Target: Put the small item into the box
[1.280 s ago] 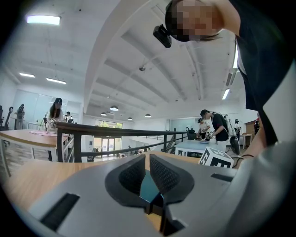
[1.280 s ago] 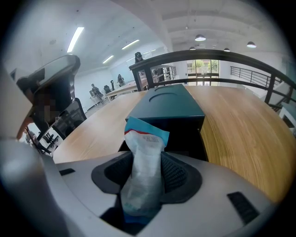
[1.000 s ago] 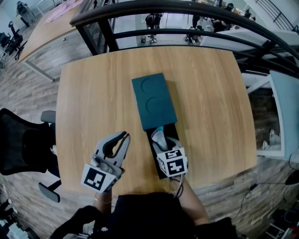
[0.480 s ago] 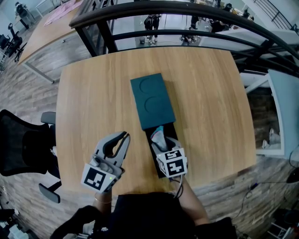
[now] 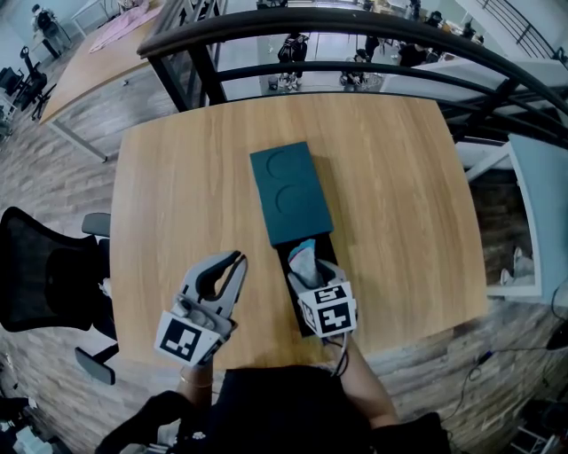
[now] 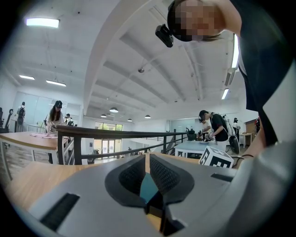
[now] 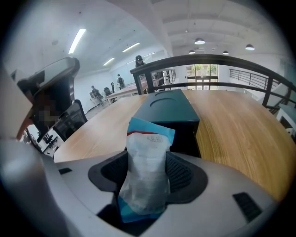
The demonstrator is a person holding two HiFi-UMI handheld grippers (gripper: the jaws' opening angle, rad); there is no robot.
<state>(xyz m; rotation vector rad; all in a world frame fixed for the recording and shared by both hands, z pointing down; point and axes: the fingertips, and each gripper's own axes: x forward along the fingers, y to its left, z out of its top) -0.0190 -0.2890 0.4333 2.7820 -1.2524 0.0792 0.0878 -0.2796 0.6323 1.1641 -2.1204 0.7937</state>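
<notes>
A teal box (image 5: pixel 291 195) lies in the middle of the wooden table (image 5: pixel 177 195). Its black inner tray (image 5: pixel 292 268) is pulled out toward me. My right gripper (image 5: pixel 306 266) hovers over that tray with a small blue-and-white sachet (image 5: pixel 303 255) standing between its jaws. The jaws are opening. In the right gripper view the sachet (image 7: pixel 148 176) stands upright and loose in the wide gap, in front of the box (image 7: pixel 173 109). My left gripper (image 5: pixel 236 260) rests left of the tray, shut and empty; a sliver of the teal box (image 6: pixel 149 187) shows between its pads.
A black railing (image 5: pixel 355 27) curves along the table's far edge. An office chair (image 5: pixel 44 284) stands off the left side. The table's near edge runs just under both grippers. People stand at tables in the background.
Both grippers stay in place. The sachet sits a touch higher and more in the open between the right jaws than a second ago.
</notes>
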